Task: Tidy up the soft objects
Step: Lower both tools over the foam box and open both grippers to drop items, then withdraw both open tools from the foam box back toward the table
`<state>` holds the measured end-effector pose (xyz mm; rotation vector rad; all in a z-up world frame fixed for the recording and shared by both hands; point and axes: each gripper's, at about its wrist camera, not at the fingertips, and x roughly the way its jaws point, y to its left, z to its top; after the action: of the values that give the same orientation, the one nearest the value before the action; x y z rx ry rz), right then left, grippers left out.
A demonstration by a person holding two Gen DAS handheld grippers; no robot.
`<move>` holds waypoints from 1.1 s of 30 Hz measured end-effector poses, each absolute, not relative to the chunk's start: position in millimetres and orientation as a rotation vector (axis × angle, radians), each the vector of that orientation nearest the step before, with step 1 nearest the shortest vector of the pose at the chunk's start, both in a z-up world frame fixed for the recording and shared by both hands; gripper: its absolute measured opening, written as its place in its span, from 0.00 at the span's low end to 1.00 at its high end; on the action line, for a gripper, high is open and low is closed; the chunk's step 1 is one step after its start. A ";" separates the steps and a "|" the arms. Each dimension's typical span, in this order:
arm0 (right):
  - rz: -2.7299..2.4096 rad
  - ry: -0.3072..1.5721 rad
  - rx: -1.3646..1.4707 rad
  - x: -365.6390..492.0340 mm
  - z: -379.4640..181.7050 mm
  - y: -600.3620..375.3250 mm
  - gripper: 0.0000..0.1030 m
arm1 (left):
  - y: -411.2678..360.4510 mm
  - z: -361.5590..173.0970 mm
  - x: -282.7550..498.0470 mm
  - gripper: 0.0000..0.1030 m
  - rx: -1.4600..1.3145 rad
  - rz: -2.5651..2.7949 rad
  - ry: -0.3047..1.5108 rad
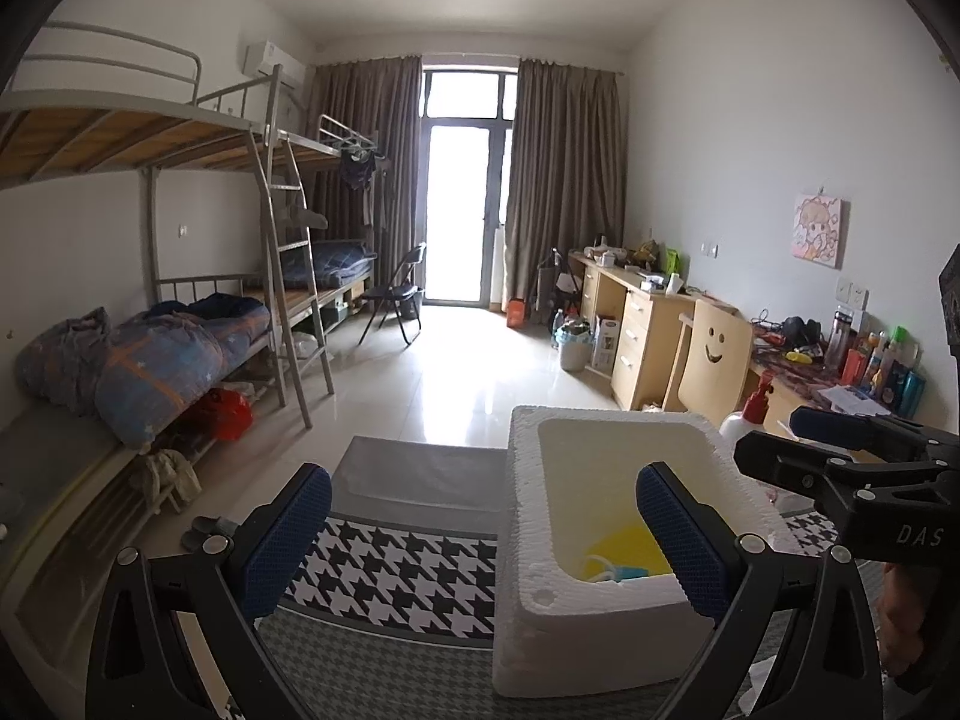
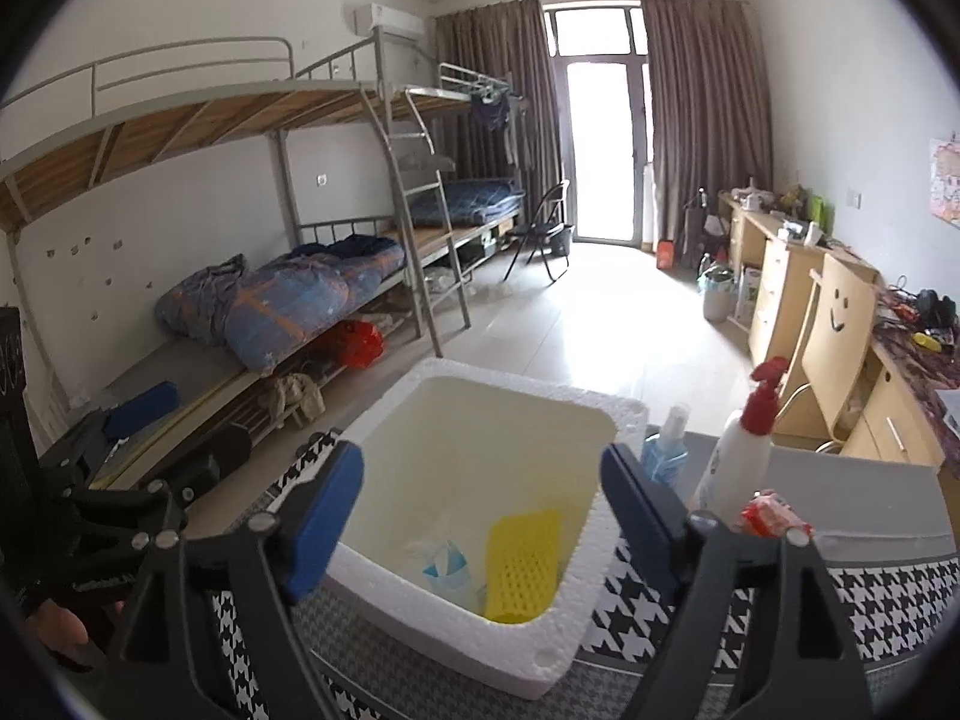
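Blue-padded right tool [image 2: 480, 516] hangs spread wide over a white foam box [image 2: 558, 654] on the houndstooth-covered desk [image 2: 888, 600]; inside lie a yellow perforated mat [image 2: 522, 564] and a clear plastic packet [image 2: 447, 564]. Left tool [image 1: 483, 540], also spread, grips nothing.

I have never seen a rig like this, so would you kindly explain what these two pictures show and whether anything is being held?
There is no robot here: a person holds a two-finger claw in each hand, and each claw carries a wide-angle camera looking along its fingers. One picture comes from the left claw, the other from the right claw. Both stand open and hold nothing. Below them, on a houndstooth cloth, sits a white foam box. Inside lie a yellow perforated pad and a clear packet with blue in it. Beside the box stand a white spray bottle and a small blue one.
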<state>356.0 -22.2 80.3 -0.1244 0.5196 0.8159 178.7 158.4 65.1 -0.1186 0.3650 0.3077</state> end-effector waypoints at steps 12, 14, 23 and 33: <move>0.809 0.483 -0.106 340.2 86.5 -41.1 0.84 | 140.4 72.4 170.9 0.99 -0.091 0.273 0.349; 0.810 0.474 -0.106 335.7 86.3 -44.4 0.84 | 137.4 73.8 169.1 0.99 -0.091 0.267 0.346; 0.800 0.439 -0.096 319.6 90.1 -59.2 0.84 | 124.5 79.4 158.0 0.99 -0.086 0.231 0.327; 0.777 0.414 -0.086 304.7 88.9 -76.5 0.84 | 115.3 81.6 148.3 0.99 -0.079 0.202 0.317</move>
<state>304.7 -76.5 88.9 -0.0864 0.4138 0.7767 148.3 115.3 81.6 -0.0786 0.3167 0.2019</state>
